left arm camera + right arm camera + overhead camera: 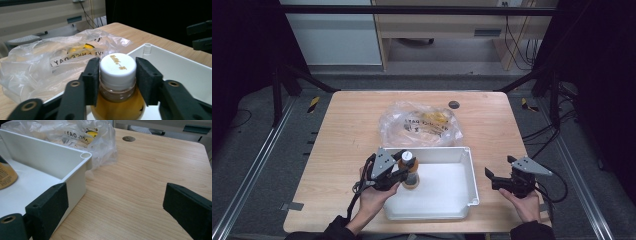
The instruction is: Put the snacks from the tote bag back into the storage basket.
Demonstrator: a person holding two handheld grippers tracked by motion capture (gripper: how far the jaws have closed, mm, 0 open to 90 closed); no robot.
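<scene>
My left gripper is clamped on the neck of a bottle, one black pad on each side just under its white cap. From the left gripper view I can see the pads pressing against the clear neck, with amber liquid filling the body below. The bottle stands upright over the left part of the white tray, near its far-left corner; I cannot tell whether its base is touching the tray floor. My right gripper hangs over bare table just beside the tray's right wall, jaws spread wide with nothing between them. In the right gripper view the near pad sits close against the outside of the tray wall, though I cannot tell if it touches, and the other pad is well out over the wood. Behind the tray lies a crumpled clear plastic bag with black lettering and something yellow inside, its near edge touching the tray's far rim. A small dark round disc is set in the tabletop beyond the bag, toward the far edge.
</scene>
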